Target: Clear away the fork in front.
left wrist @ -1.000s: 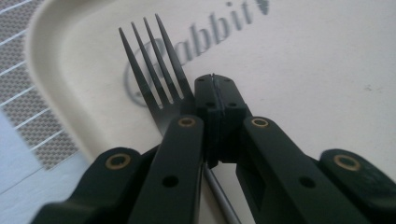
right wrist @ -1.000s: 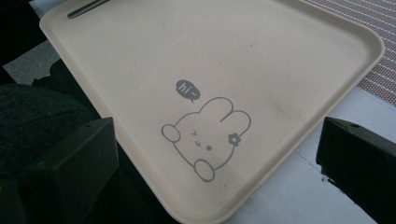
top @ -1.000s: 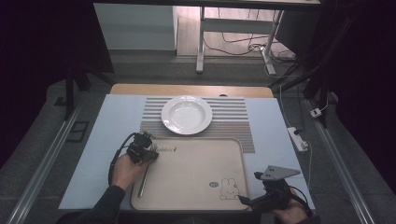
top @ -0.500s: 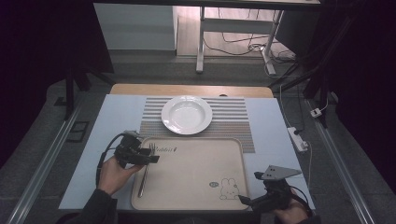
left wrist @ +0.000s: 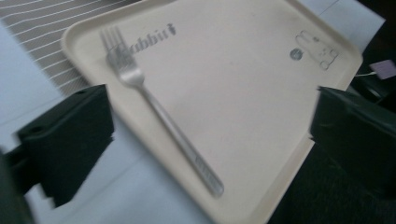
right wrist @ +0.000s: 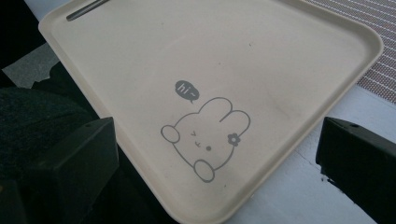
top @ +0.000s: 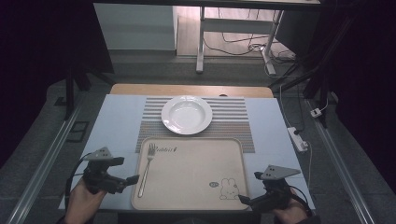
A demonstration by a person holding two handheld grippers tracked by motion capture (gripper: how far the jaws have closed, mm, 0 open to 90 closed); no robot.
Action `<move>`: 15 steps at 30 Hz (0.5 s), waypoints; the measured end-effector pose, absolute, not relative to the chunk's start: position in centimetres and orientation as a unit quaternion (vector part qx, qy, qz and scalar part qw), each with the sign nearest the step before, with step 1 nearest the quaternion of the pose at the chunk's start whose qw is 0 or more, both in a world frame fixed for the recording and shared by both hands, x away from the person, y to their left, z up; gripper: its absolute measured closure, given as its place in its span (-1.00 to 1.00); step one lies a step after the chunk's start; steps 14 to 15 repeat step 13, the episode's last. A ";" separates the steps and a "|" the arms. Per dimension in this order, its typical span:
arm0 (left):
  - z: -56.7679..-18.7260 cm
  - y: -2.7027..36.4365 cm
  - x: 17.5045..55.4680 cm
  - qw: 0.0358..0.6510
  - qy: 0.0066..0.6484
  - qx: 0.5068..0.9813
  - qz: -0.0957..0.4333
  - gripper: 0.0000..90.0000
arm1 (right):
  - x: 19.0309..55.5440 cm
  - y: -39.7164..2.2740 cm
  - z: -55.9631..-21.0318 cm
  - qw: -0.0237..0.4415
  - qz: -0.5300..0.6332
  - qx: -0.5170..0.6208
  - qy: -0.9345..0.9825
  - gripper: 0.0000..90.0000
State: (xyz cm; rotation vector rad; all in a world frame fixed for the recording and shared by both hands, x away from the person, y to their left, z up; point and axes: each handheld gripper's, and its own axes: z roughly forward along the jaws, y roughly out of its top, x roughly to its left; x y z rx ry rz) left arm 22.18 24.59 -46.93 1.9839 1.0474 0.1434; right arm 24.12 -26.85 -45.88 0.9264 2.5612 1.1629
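A metal fork (top: 146, 168) lies loose along the left side of a cream tray (top: 196, 172), tines pointing to the far edge. My left gripper (top: 128, 183) hovers just off the tray's near left corner; its jaws have just been opening and hold nothing. In the left gripper view the fork (left wrist: 159, 116) rests on the tray (left wrist: 243, 93) ahead of the wide-apart gripper (left wrist: 210, 121). My right gripper (top: 247, 187) stands open at the tray's near right corner. The right gripper view has the gripper (right wrist: 217, 154) over the rabbit drawing on the tray (right wrist: 210, 56).
A white plate (top: 187, 114) sits on a striped placemat (top: 233, 126) beyond the tray. A pale blue cover (top: 116, 126) spreads over the table. A white power strip (top: 299, 140) lies off the table's right edge.
My left gripper has drawn back from the fork toward the near left and opened, leaving the fork on the tray. The right gripper has not moved.
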 end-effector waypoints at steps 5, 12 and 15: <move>-47.7 26.1 19.6 0.427 0.442 0.786 0.070 -1.00 | 24.1 -26.8 -45.9 0.092 0.390 0.312 0.861 -1.00; -47.5 26.6 18.7 0.429 0.444 0.782 0.084 -1.00 | 24.1 -26.7 -45.9 0.093 0.385 0.314 0.863 -1.00; -47.5 26.6 18.8 0.427 0.445 0.783 0.082 -1.00 | 24.1 -26.7 -45.9 0.093 0.384 0.313 0.864 -1.00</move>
